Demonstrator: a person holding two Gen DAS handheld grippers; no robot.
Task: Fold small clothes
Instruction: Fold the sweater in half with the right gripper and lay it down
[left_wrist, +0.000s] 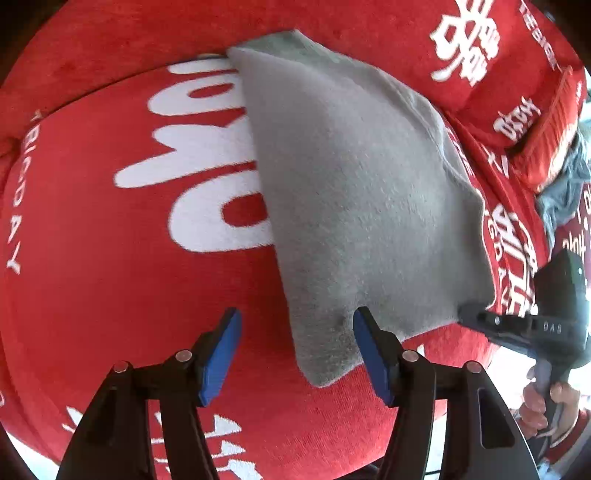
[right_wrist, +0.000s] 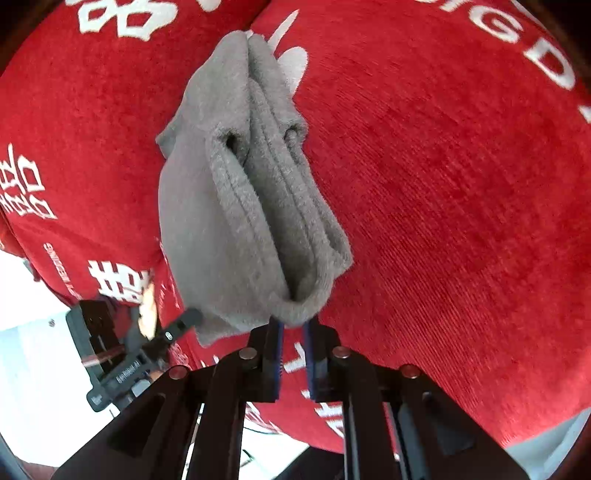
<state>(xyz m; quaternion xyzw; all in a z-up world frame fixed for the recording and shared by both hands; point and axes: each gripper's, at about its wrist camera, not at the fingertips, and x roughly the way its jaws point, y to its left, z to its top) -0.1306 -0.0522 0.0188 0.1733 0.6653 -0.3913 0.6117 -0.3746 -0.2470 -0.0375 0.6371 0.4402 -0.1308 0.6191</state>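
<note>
A small grey fleecy cloth (left_wrist: 354, 192) lies folded on a red cover with white lettering (left_wrist: 110, 229). My left gripper (left_wrist: 295, 328) is open, its blue pads on either side of the cloth's near corner, holding nothing. My right gripper (right_wrist: 293, 325) is shut on the grey cloth's (right_wrist: 251, 206) near edge, where several folded layers bunch together. The right gripper also shows in the left wrist view (left_wrist: 469, 314), pinching the cloth's right corner. The left gripper shows in the right wrist view (right_wrist: 184, 321) at the cloth's lower left.
The red cover (right_wrist: 461, 221) spreads across a soft cushioned surface. A red cushion (left_wrist: 491, 59) and a dark grey-blue garment (left_wrist: 565, 188) lie at the far right. A pale floor (right_wrist: 33, 350) shows beyond the cover's edge.
</note>
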